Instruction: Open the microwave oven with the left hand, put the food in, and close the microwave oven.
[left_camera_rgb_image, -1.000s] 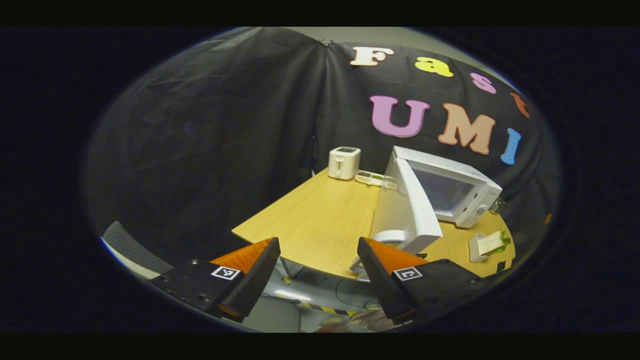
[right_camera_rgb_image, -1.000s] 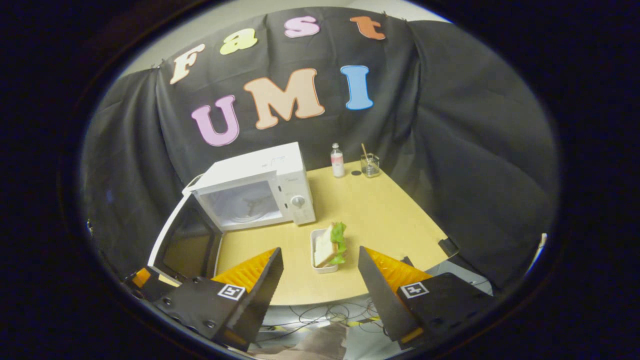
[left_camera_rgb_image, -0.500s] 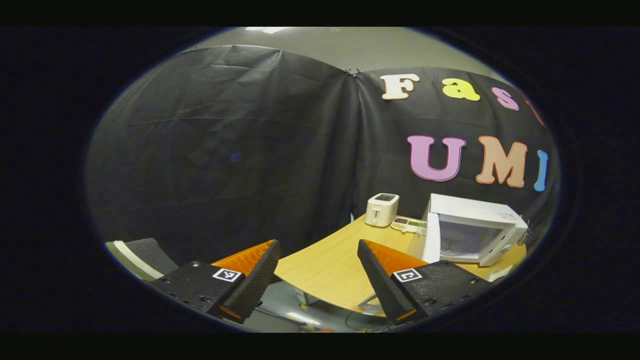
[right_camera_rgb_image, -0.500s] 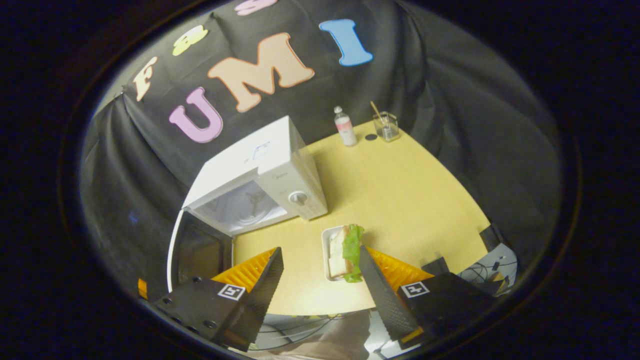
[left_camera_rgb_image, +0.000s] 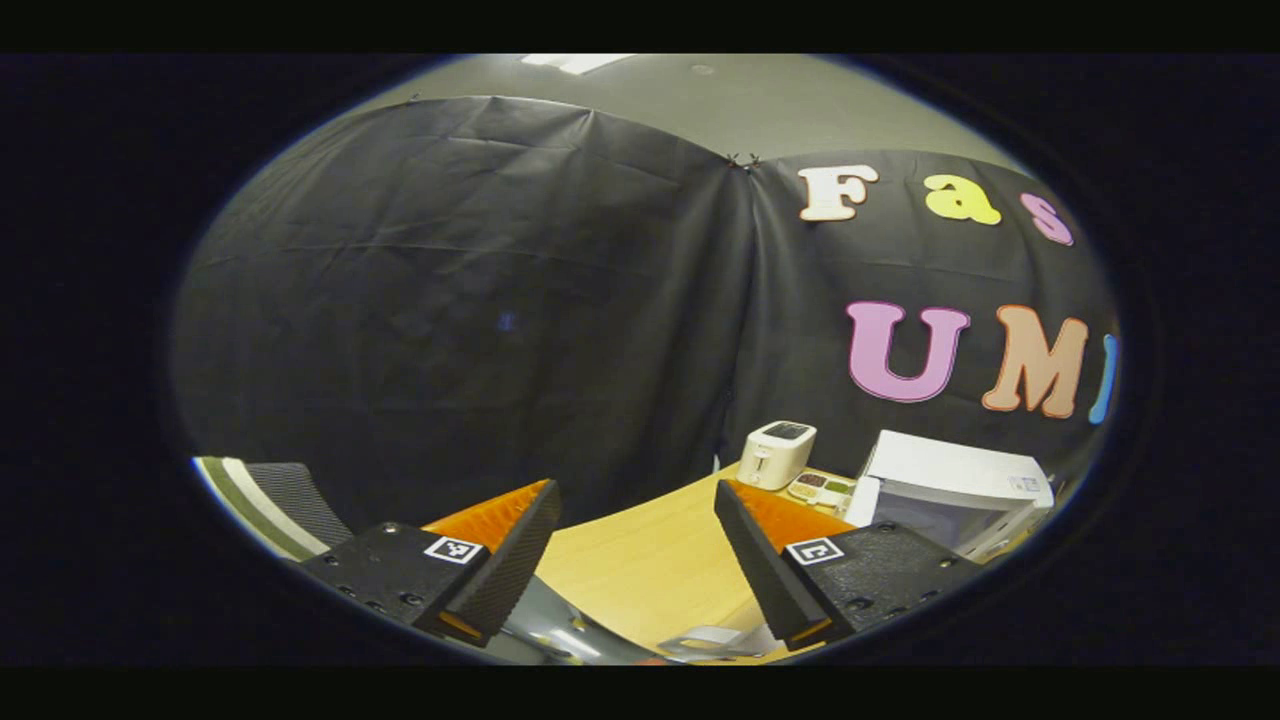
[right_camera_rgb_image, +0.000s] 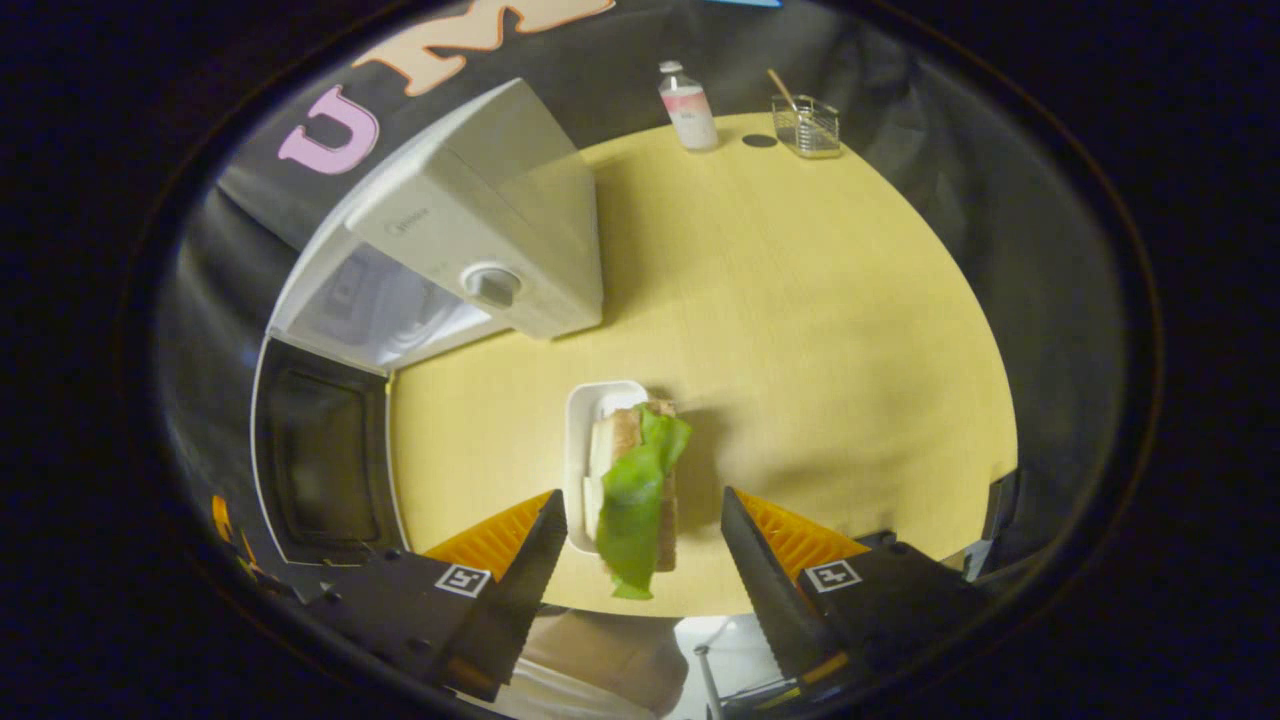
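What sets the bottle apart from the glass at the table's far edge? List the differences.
1. The bottle is tall and narrow; the glass is squat and wide.
2. The bottle is capped; the glass is open on top with a stick leaning in it.
3. The bottle wears a pink label; the glass is plain and clear.
Both stand upright, apart from each other, near the far edge of the table.

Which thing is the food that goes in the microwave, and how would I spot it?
Find the big white microwave with its door swung open on the yellow table. In front of it sits a small white tray, between the right gripper fingers. The sandwich in it is the only thing with green lettuce hanging out.
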